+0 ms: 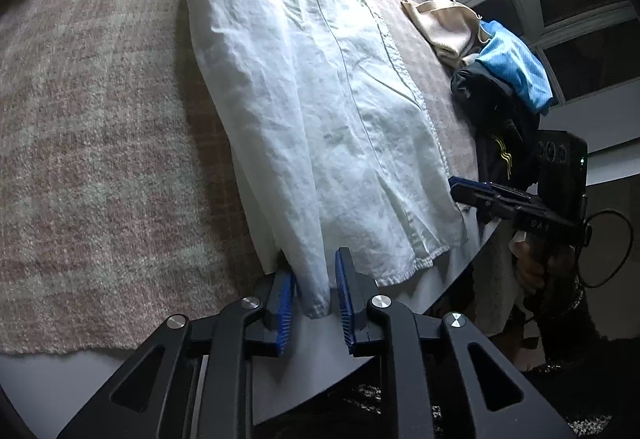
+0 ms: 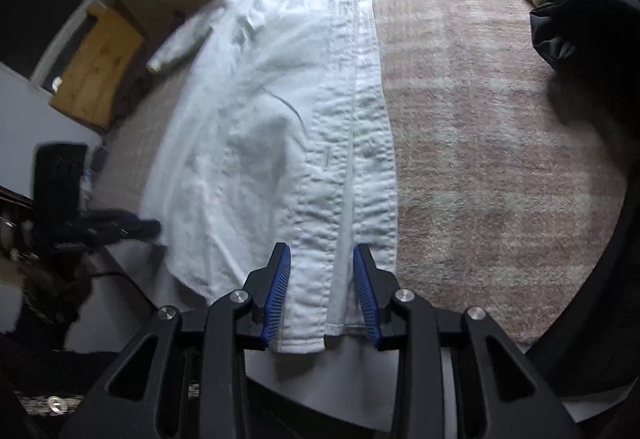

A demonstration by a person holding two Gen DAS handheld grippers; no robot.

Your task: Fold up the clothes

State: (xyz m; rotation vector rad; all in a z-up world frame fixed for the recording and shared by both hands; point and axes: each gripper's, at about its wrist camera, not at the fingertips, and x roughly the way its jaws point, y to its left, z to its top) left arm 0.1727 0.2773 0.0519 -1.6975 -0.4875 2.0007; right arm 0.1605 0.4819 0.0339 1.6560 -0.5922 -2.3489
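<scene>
A white linen shirt point(image 1: 312, 87) lies stretched lengthwise on a pink plaid blanket point(image 1: 92, 111). My left gripper point(image 1: 316, 279) stands with its jaws a little apart around a bunched hem corner of the shirt. The blue pads do not press the cloth. My right gripper point(image 2: 322, 275) is open around the shirt's point(image 2: 272, 111) button placket at the hem, and it also shows at the right of the left wrist view point(image 1: 472, 191). The left gripper appears blurred at the left of the right wrist view point(image 2: 136, 229).
A pile of clothes sits at the blanket's far right: a cream garment point(image 1: 440, 27), a blue one point(image 1: 516, 67) and a dark one point(image 1: 492, 99). The grey table edge point(image 1: 312, 367) runs just under the hem. A wooden box point(image 2: 96, 67) stands beyond the left side.
</scene>
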